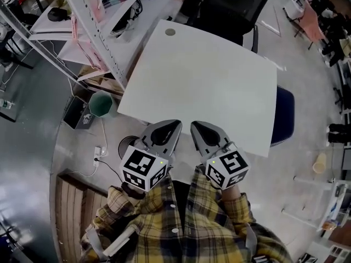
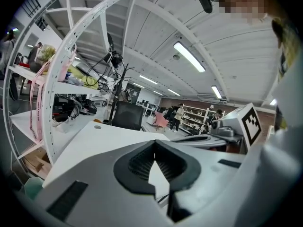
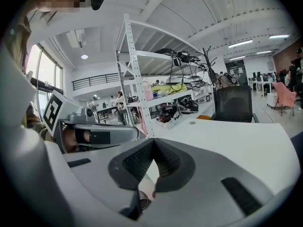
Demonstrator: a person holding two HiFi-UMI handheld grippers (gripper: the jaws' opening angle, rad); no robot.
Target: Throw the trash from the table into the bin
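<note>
The white table (image 1: 208, 86) bears only a small round cap (image 1: 170, 32) near its far left corner; no trash shows on it. A green bin (image 1: 100, 103) stands on the floor by the table's left edge. My left gripper (image 1: 174, 126) and right gripper (image 1: 196, 126) hover side by side at the table's near edge, pointing across it. In the left gripper view the left gripper (image 2: 155, 143) has its tips together with nothing between them. The right gripper (image 3: 153, 143) looks the same in its own view, tips touching and empty.
A black office chair (image 1: 236, 7) stands at the far side and a blue chair (image 1: 284, 114) at the right edge. A white shelf rack (image 1: 93, 32) with clutter runs along the left. Cables and a power strip (image 1: 98, 152) lie on the floor near a wooden pallet (image 1: 77, 207).
</note>
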